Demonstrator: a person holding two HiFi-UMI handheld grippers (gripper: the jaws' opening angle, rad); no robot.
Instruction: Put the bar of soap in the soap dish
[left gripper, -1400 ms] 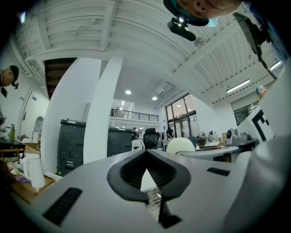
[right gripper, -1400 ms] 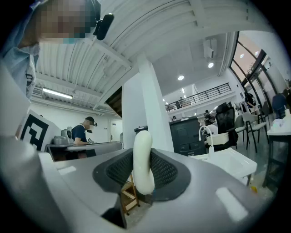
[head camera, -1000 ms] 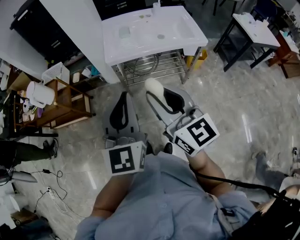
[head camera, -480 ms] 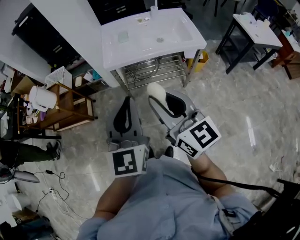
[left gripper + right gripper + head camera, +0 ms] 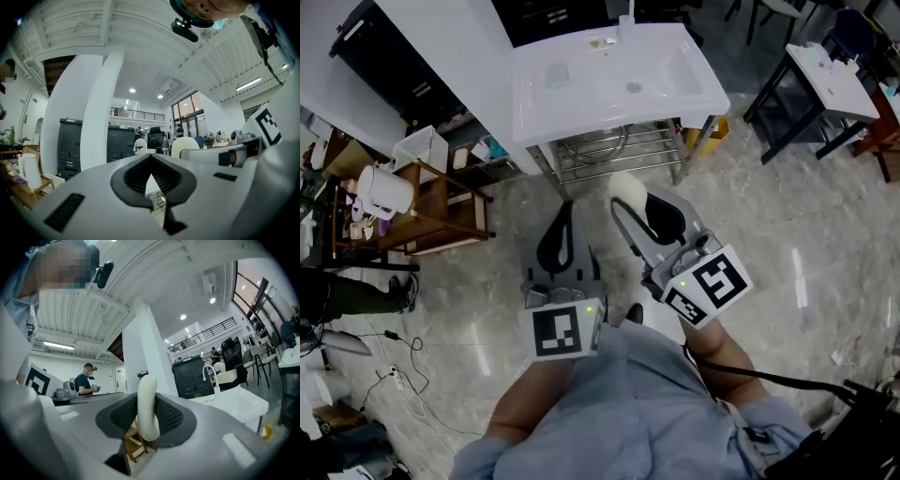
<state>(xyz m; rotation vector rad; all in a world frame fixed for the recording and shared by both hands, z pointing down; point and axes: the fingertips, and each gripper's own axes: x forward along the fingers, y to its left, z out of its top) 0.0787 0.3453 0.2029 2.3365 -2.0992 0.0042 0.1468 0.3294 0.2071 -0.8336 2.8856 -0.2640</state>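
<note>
A white basin on a metal frame is seen beyond the tips of both grippers, in line with the jaws but well apart from them. A tap stands at its far edge. On the basin's ledge, ahead of the left jaws, a small greenish square lies flat; what it is cannot be told. In the right gripper view the basin appears to the right of the jaws and farther off, and a person is seen beyond and to the left of them.

The right gripper is held over the marble floor, tips toward the basin. Its jaws are closed on the soap, a pale, rounded bar. The soap is gripped on its flat sides between the ribbed black pads, with its upper end standing out past the tips. The soap is thus in the jaws, not on the basin.

The left gripper is held just beside the right one. Its jaws are brought together at the tips, with nothing between them.

Each gripper's cube is marked with a black-and-white square pattern.
</note>
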